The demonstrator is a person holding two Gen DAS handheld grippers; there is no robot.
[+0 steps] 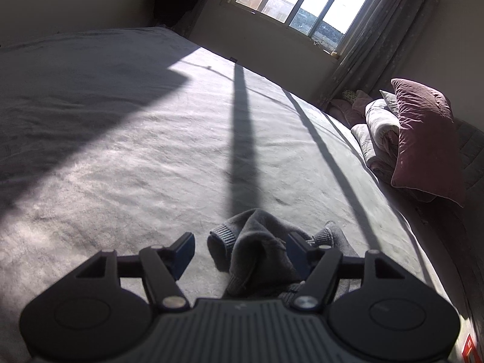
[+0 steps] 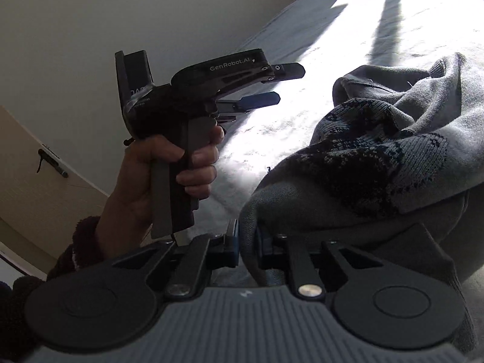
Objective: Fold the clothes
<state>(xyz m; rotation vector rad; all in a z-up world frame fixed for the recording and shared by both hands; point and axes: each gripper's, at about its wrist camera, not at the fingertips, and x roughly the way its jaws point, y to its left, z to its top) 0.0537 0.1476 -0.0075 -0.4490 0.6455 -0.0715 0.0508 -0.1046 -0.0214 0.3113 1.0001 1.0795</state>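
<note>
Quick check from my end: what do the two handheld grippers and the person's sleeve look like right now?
Both are matte black with blue finger pads. The left gripper is a pistol-grip unit with white GenRobot.AI lettering on its side. The right gripper shows a ribbed grey body, two round black discs and silver pivot pins. The sleeve is dark maroon and fuzzy.

The left wrist view looks from behind its jaws, low and close over the bed (image 1: pixel 127 139), facing the window (image 1: pixel 305 0) far beyond the jaws. The right wrist view sits close behind its jaws, facing along the same bed toward a wall (image 2: pixel 127 15). Both share the grey sweater (image 2: pixel 378 157) and sunlit bedcover.
</note>
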